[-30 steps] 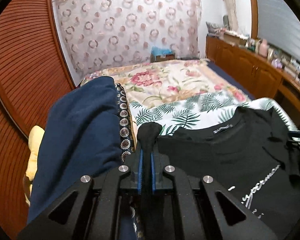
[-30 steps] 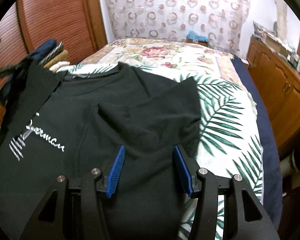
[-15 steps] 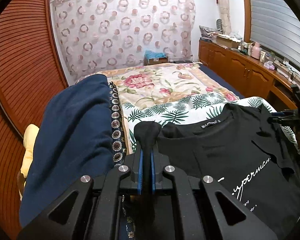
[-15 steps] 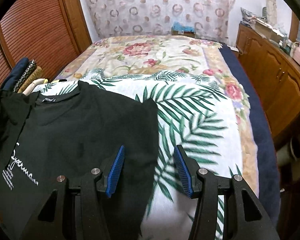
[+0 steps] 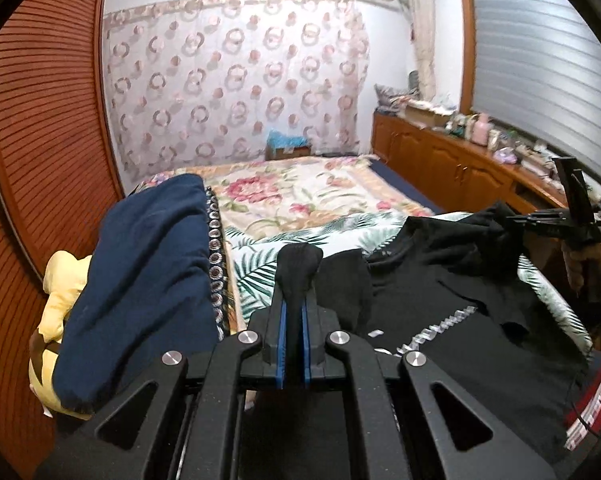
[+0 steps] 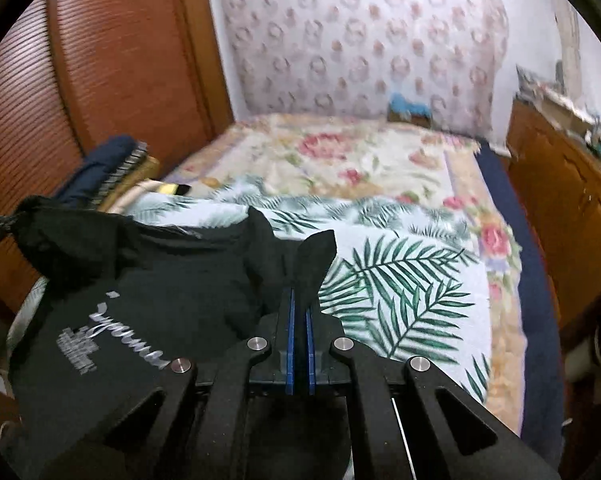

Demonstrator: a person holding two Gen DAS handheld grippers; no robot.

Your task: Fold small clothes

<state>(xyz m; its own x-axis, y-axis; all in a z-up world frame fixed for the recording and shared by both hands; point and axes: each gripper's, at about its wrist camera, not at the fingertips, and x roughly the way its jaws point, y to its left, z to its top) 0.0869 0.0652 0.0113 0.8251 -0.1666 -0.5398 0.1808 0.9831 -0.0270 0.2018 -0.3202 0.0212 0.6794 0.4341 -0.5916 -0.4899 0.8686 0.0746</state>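
A black T-shirt (image 5: 452,304) with white lettering hangs between both grippers above the leaf-print blanket. My left gripper (image 5: 294,300) is shut on a bunched corner of the shirt that sticks up past its blue pads. In the right wrist view the same black T-shirt (image 6: 168,280) sags to the left, and my right gripper (image 6: 300,300) is shut on a pointed fold of it. The right gripper (image 5: 560,220) also shows at the far right of the left wrist view, with a hand behind it.
A pile of folded clothes, navy on top (image 5: 140,280) over yellow cloth (image 5: 56,300), lies at the left by the slatted wooden wall (image 5: 40,140). The bed (image 6: 380,168) with its floral cover stretches ahead. Wooden cabinets (image 5: 452,168) with clutter run along the right.
The right gripper closed from open onto the shirt's edge and lifted it. The left gripper stayed shut on its corner and rose, so the shirt now hangs off the bed between both.
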